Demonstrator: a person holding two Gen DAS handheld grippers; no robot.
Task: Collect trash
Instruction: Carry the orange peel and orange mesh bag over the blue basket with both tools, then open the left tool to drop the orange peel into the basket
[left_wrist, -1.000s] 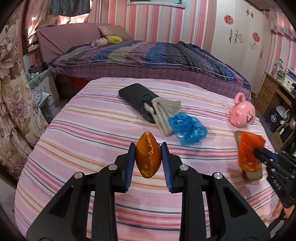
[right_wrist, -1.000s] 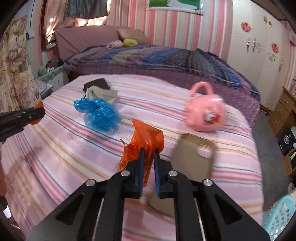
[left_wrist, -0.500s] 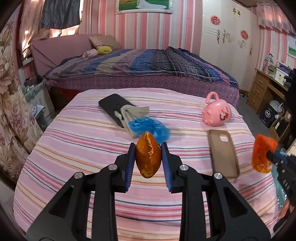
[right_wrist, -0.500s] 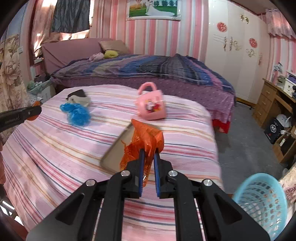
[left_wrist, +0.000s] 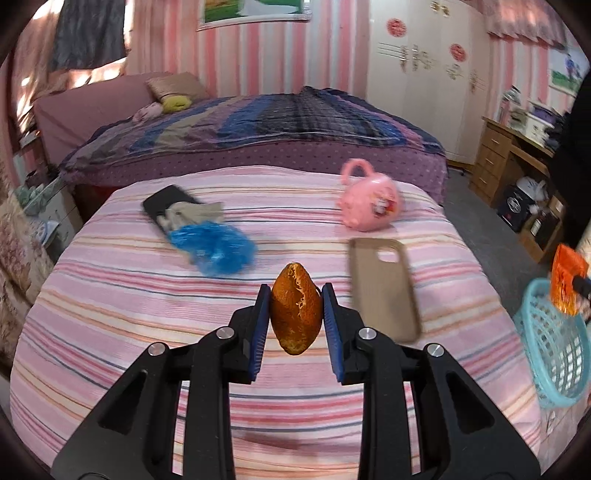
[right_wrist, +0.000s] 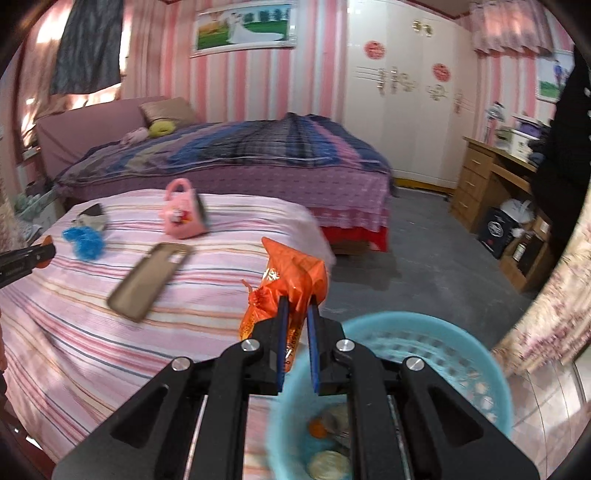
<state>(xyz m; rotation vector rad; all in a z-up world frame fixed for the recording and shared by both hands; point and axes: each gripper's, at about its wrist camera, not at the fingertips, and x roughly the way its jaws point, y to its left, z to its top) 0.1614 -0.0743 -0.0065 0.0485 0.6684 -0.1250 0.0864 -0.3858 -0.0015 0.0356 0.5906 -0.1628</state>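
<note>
Trash carried to the round turquoise plastic basket (right_wrist: 424, 332)

Crinkled orange wrapper (right_wrist: 291, 280) is clamped in the right gripper (right_wrist: 297, 314), orange peel (left_wrist: 295, 308) in the left gripper (left_wrist: 295, 306); crumpled blue plastic bag (left_wrist: 218, 245) is left.

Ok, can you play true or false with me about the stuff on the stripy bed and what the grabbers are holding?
1. The left gripper holds an orange peel. True.
2. The right gripper is empty. False: its jaws pinch an orange wrapper.
3. The blue basket has nothing inside. False: some bits already lie in it.
4. The phone case lies on the striped bed. True.
5. The pink toy pot is in the basket. False: it stands on the bed.
</note>
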